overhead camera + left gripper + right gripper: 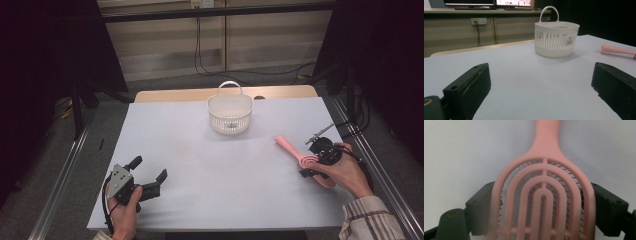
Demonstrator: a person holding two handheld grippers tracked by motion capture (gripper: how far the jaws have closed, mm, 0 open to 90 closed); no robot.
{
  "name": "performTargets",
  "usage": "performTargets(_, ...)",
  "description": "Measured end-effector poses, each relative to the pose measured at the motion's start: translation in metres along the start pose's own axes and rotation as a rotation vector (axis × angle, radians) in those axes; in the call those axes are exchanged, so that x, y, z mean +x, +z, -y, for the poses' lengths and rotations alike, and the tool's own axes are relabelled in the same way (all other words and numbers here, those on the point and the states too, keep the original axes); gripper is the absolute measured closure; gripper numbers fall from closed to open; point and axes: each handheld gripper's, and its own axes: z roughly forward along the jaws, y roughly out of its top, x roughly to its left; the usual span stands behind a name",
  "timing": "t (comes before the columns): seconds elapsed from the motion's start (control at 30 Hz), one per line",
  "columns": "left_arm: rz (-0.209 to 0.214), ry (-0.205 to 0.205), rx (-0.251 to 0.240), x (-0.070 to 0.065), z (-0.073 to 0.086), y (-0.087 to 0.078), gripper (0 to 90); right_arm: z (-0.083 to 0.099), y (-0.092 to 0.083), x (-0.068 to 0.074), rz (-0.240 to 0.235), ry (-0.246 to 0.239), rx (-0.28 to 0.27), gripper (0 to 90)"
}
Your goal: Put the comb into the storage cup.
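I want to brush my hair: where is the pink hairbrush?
In the high view the pink hairbrush lies at the table's right side, its head between the right gripper's jaws, right of the white basket.

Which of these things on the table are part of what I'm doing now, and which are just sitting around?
In the job:
- pink brush, head between the right gripper jaws, which press on its sides
- white basket, the likely place for it

Lying about:
- left gripper, open, holding nothing
- cables on the floor behind the table

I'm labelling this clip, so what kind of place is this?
Probably a lab recording bench: a bare white table framed by metal rails, monitors on a counter behind, dark curtains at the sides.
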Motion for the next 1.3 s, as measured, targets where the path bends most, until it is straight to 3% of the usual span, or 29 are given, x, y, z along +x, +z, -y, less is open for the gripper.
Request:
performTargets(1.0,0.01,0.0,0.003,-0.0016,0.0004,0.0008,2.4,-0.0034,0.0028,0.0023,0.004,0.0,0.044,17.2)
performTargets(1.3,0.009,0.009,0.003,-0.002,-0.0001,0.0002,2.4,-0.0052,0.0053,0.0036,0.024,-0.006,0.063,17.3)
